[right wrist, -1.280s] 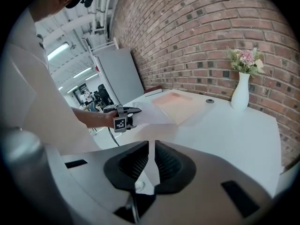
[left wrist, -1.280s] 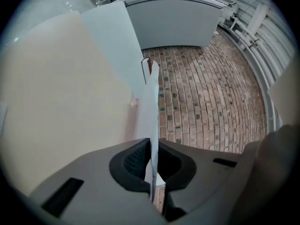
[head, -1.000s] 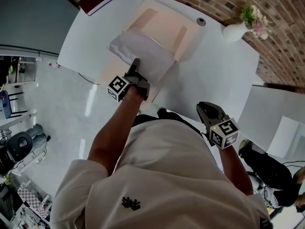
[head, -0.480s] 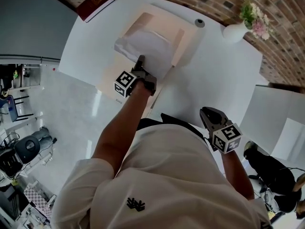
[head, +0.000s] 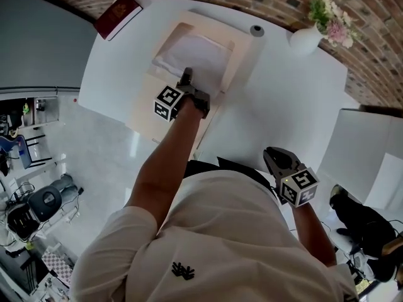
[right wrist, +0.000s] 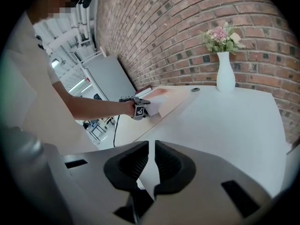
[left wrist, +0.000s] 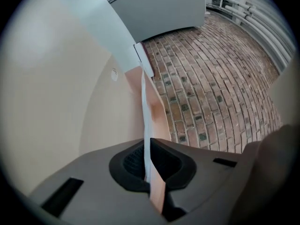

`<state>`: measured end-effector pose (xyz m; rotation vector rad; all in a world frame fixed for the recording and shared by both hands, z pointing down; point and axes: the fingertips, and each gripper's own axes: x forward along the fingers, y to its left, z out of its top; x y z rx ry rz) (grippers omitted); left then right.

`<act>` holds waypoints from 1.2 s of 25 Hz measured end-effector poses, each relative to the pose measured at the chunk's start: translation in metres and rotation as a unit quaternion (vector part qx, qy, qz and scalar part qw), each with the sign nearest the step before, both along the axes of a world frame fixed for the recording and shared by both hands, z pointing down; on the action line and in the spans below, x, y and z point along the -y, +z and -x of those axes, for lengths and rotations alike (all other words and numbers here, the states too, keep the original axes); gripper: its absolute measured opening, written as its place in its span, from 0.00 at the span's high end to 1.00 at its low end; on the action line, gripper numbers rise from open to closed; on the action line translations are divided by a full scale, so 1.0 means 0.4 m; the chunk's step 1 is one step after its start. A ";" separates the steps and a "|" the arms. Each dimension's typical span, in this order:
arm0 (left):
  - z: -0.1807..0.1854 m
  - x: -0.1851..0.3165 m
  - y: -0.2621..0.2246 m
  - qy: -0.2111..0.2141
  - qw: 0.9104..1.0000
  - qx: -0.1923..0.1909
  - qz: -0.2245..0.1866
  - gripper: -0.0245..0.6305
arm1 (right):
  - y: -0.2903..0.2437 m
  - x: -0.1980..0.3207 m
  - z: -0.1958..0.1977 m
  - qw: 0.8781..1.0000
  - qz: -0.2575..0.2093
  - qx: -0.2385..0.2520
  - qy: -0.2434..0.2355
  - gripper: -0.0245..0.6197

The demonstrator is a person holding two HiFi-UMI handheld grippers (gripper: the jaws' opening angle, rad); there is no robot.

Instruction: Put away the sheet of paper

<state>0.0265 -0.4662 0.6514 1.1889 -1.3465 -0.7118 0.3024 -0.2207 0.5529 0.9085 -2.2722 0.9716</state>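
Note:
A white sheet of paper point(head: 196, 54) lies over the open beige folder point(head: 154, 102) on the white table. My left gripper point(head: 186, 75) is at the sheet's near edge and shut on it. In the left gripper view the sheet point(left wrist: 146, 121) runs edge-on between the closed pads of that gripper point(left wrist: 148, 167), with a pinkish folder leaf right beside it. My right gripper point(head: 274, 156) hangs close to the person's body, off the table's near right side. Its jaws point(right wrist: 152, 165) stand shut with nothing between them. The right gripper view shows the left gripper point(right wrist: 137, 108) far off on the folder.
A red book point(head: 118, 14) lies at the table's far left corner. A white vase of flowers point(head: 306, 36) stands at the far right by the brick wall. A small round grey object point(head: 256, 30) sits beside the folder's far edge. The table point(head: 289, 99) ends close to my body.
My left gripper has carried the sheet farther away over the folder, so the sheet now lies within the folder's outline. The right gripper has stayed near the body.

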 end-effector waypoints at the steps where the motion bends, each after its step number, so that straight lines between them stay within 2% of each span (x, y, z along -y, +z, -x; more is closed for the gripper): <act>1: -0.004 0.010 0.004 0.003 1.000 0.008 0.003 0.93 | 0.005 -0.001 -0.007 1.000 0.003 0.002 0.002 0.86; 11: -0.054 0.085 0.027 0.035 0.998 0.044 0.031 0.93 | 0.035 -0.013 -0.039 0.999 0.017 0.023 0.016 0.86; 17: -0.096 0.107 0.025 0.097 0.991 0.077 0.056 0.92 | 0.041 -0.018 -0.035 0.999 0.023 0.035 0.019 0.86; 18: -0.099 0.108 0.026 0.107 0.989 0.082 0.060 0.90 | 0.042 -0.017 -0.033 0.999 0.023 0.038 0.019 0.86; 20: -0.106 0.108 0.029 0.132 0.985 0.090 0.067 0.78 | 0.043 -0.013 -0.027 0.999 0.022 0.042 0.020 0.86; 21: -0.109 0.107 0.030 0.146 0.982 0.096 0.070 0.75 | 0.042 -0.011 -0.023 0.999 0.023 0.044 0.021 0.86; 23: -0.112 0.101 0.028 0.175 0.975 0.114 0.081 0.72 | 0.037 -0.006 -0.015 0.998 0.023 0.048 0.024 0.86; 25: -0.110 0.092 0.028 0.199 0.965 0.137 0.099 0.64 | 0.034 -0.004 -0.009 0.998 0.022 0.053 0.023 0.86; 27: -0.100 0.080 0.031 0.210 0.957 0.157 0.120 0.59 | 0.032 -0.003 -0.002 0.998 0.019 0.058 0.020 0.86; 30: -0.095 0.066 0.028 0.208 0.957 0.147 0.136 0.57 | 0.026 0.000 0.009 0.998 0.014 0.065 0.017 0.86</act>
